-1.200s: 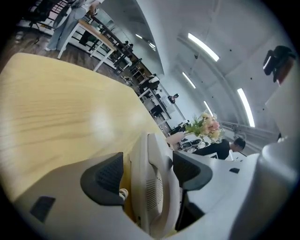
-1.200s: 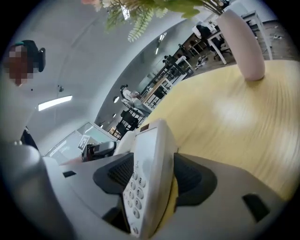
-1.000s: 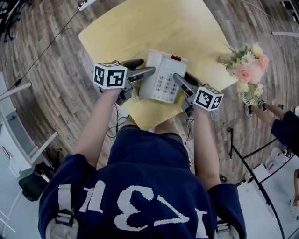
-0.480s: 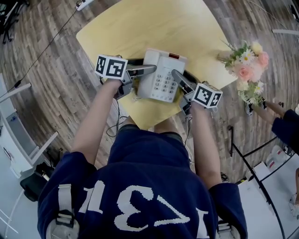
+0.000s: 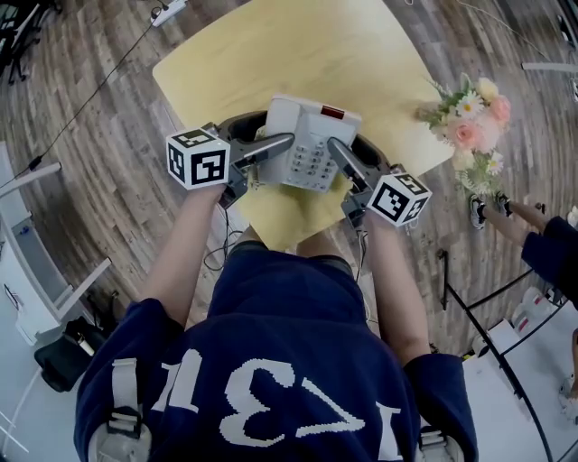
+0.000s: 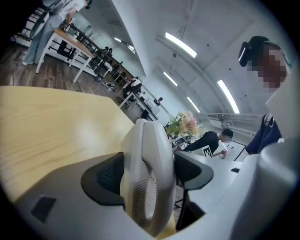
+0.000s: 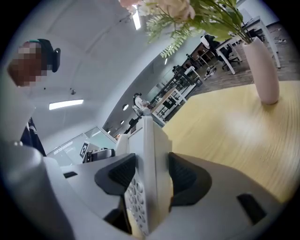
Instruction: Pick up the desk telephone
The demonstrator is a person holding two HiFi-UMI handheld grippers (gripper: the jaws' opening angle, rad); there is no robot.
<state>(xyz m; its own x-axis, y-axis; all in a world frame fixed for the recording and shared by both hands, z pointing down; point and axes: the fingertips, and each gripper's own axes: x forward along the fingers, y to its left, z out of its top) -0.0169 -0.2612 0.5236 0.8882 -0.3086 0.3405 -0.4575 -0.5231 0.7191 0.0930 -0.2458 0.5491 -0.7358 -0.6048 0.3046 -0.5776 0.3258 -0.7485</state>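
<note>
The white desk telephone (image 5: 312, 135) hangs a little above the yellow table (image 5: 271, 54), clamped from both sides. My left gripper (image 5: 269, 150) is shut on its handset side; in the left gripper view the black pads (image 6: 108, 179) press the white handset (image 6: 149, 187), my left gripper (image 6: 150, 173) around it. My right gripper (image 5: 349, 164) grips the keypad side. In the right gripper view its jaws are closing, and my right gripper (image 7: 152, 177) has the telephone's edge (image 7: 151, 150) pinched between its pads.
A pale vase of pink and white flowers (image 5: 470, 126) stands at the table's right corner, also seen as the vase (image 7: 260, 70). A person's sleeve (image 5: 546, 248) shows at the right. A power strip (image 5: 167, 7) lies on the wooden floor.
Both grippers have risen with the telephone between them; it has come off the tabletop and sits nearer the head camera. The marker cubes have tilted slightly.
</note>
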